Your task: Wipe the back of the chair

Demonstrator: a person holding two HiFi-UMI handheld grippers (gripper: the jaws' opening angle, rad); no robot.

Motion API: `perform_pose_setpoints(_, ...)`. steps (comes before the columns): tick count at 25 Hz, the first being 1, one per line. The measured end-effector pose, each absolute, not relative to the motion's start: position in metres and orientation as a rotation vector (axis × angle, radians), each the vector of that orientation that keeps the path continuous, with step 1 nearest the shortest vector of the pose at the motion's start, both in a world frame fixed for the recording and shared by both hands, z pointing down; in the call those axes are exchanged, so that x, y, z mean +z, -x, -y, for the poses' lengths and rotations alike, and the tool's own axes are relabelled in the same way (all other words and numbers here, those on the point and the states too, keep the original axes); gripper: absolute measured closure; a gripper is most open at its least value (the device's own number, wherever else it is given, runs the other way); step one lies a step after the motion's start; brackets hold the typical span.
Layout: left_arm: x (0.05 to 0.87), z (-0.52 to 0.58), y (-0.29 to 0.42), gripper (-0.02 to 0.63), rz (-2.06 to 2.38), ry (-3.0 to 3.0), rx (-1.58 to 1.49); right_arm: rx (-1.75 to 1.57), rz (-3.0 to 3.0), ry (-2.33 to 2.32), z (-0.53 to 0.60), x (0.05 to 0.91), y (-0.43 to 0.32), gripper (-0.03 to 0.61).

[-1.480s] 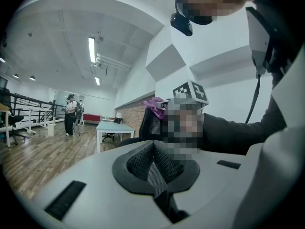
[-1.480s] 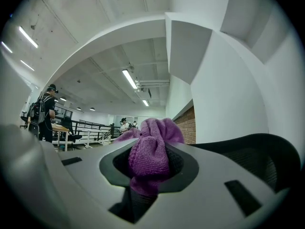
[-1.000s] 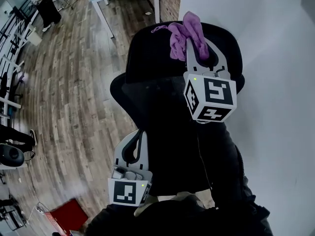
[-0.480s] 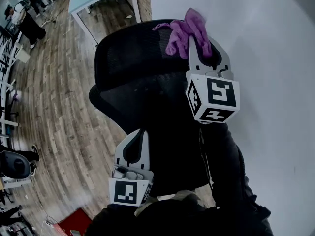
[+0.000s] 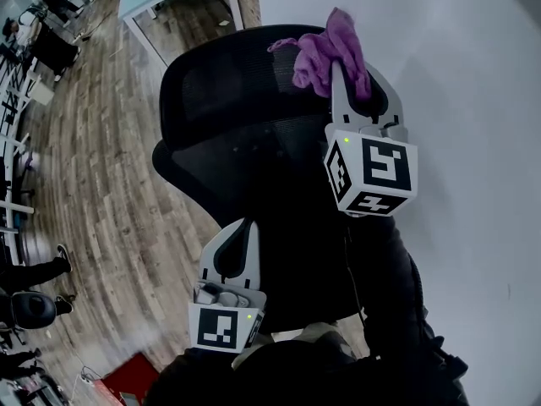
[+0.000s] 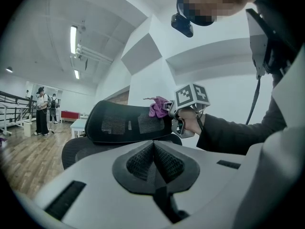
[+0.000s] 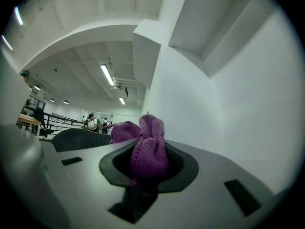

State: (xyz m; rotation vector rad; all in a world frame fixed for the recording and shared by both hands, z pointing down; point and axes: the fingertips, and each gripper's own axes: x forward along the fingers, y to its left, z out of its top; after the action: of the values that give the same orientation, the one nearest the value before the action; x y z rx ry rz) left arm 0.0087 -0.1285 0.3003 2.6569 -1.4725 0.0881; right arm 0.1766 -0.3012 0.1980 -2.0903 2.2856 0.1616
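The right gripper [image 5: 351, 79] has edged along the chair [image 5: 228, 100] top, clamped on the cloth [image 5: 325, 53] for wiping, while the left gripper [image 5: 239, 231] idles closed and empty.

Wood-plank floor [image 5: 101, 159] covers the left side; a plain white wall [image 5: 473, 100] rises on the right. A white-framed desk [image 5: 169, 0] stands beyond. Ceiling strip lights [image 6: 73, 39] are lit.

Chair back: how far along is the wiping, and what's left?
Done: the purple knitted cloth is clamped in the right gripper. In hand: it is at the top edge of the black mesh chair back. Left: likely the mesh below; how much is wiped cannot be told. The left gripper is shut and empty, lower down.
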Motion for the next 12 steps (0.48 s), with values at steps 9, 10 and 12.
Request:
perform_pose_setpoints(9, 0.3, 0.119, -0.005, 0.604, 1.457, -2.638, 0.035, 0.105, -2.285, 2.085, 0.287, 0.218, -0.17, 0.492)
perform_pose_setpoints(10, 0.302, 0.118, -0.003, 0.604, 1.463, -2.62, 0.047, 0.104, -2.287, 2.082, 0.288, 0.217, -0.168, 0.492)
perform_pose_setpoints(12, 0.304, 0.117, 0.003, 0.604, 1.475, -2.603, 0.069, 0.096, -2.293, 2.072, 0.291, 0.216, -0.165, 0.492)
